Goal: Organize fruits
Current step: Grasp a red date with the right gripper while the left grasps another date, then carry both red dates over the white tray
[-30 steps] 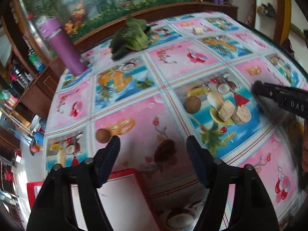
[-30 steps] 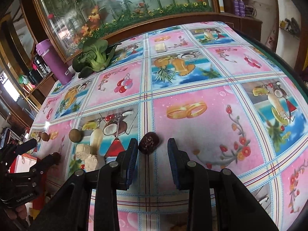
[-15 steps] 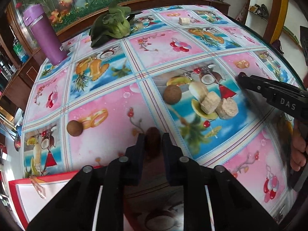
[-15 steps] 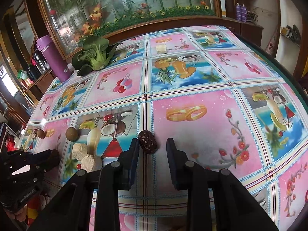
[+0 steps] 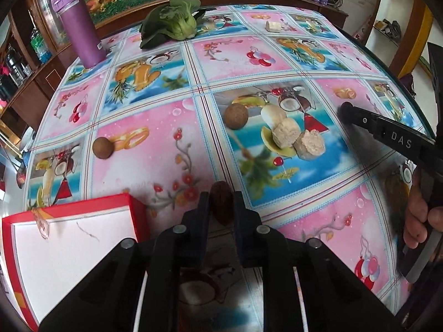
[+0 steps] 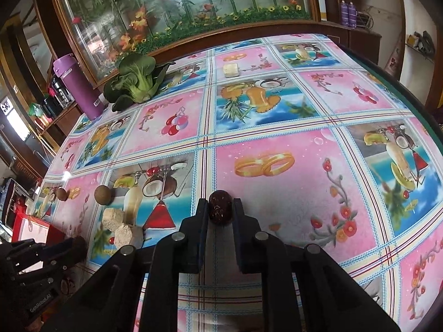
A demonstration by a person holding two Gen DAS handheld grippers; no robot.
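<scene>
Both claws are clamped on small dark fruits above the patterned worktop. The left claw pinches a dark brown, wrinkled oval fruit between its two black fingers, which press its sides; it sits just right of the corner of a red box with a white inside, which lies at the near left of the worktop. The right claw grips a second dark, speckled oval fruit in the same way, over a stripe between a blue coconut panel and a pink panel with gold rings. Whether either fruit touches the cloth cannot be told. Still loose on the worktop are two round brown fruits, a larger one on the blue panel and a smaller one well to its left on a pink panel. Just right of the larger one, two pale crumbly blocks lie touching each other. At the far edge stand a purple bottle and a head of bok choy, with another pale block to the right of the greens. A person's hand holds the right tool's handle.
</scene>
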